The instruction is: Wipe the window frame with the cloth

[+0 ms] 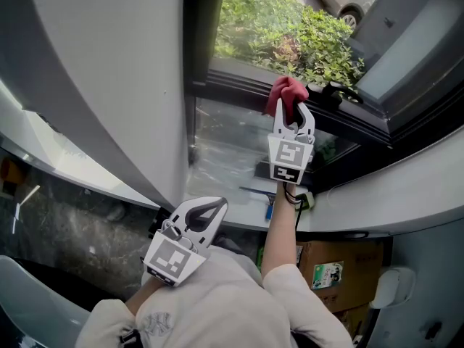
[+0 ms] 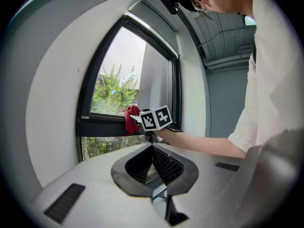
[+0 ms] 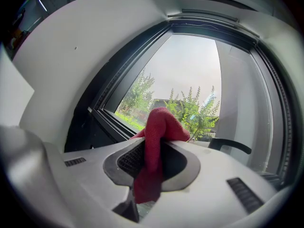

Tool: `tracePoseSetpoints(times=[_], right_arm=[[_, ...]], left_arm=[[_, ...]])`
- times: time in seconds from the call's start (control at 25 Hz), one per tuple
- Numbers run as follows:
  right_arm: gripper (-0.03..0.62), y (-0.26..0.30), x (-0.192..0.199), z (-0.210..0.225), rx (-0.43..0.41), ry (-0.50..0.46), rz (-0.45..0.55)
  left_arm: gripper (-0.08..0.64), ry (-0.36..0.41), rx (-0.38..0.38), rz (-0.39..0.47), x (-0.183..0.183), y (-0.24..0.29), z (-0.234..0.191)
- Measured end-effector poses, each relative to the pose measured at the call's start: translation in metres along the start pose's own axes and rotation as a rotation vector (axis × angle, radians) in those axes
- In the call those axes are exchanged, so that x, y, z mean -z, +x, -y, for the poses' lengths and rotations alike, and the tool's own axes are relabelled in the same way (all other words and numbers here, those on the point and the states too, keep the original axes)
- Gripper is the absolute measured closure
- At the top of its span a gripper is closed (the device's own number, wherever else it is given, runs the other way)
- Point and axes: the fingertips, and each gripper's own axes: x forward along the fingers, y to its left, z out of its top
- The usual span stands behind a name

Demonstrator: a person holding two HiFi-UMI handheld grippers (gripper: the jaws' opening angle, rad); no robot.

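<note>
A red cloth [image 1: 285, 91] is bunched between the jaws of my right gripper [image 1: 295, 112], which is shut on it. The cloth presses against the dark window frame [image 1: 239, 78] at the lower rail of the open window. In the right gripper view the cloth [image 3: 154, 151] stands up out of the jaws and hangs down between them, with the frame [image 3: 102, 113] just beyond. My left gripper [image 1: 215, 207] is held low near the person's chest, shut on nothing. Its view shows the cloth [image 2: 131, 119] and the right gripper's marker cube [image 2: 156, 118] at the frame [image 2: 102, 125].
A wide white wall [image 1: 109, 71] stands left of the window. A black window handle [image 1: 341, 93] sits just right of the cloth. A small blue item [image 1: 270, 207] lies on the sill below. A cardboard box [image 1: 337, 267] stands on the floor. Green shrubs [image 1: 290, 35] grow outside.
</note>
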Motion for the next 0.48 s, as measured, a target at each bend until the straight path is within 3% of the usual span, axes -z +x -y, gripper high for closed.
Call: tracePoseSetpoints(times=[0.48], right_arm=[[0.506, -0.004, 0.006, 0.012, 0.02, 0.014, -0.004]], left_arm=[[0.552, 0.003, -0.024, 0.008, -0.002, -0.001, -0.004]])
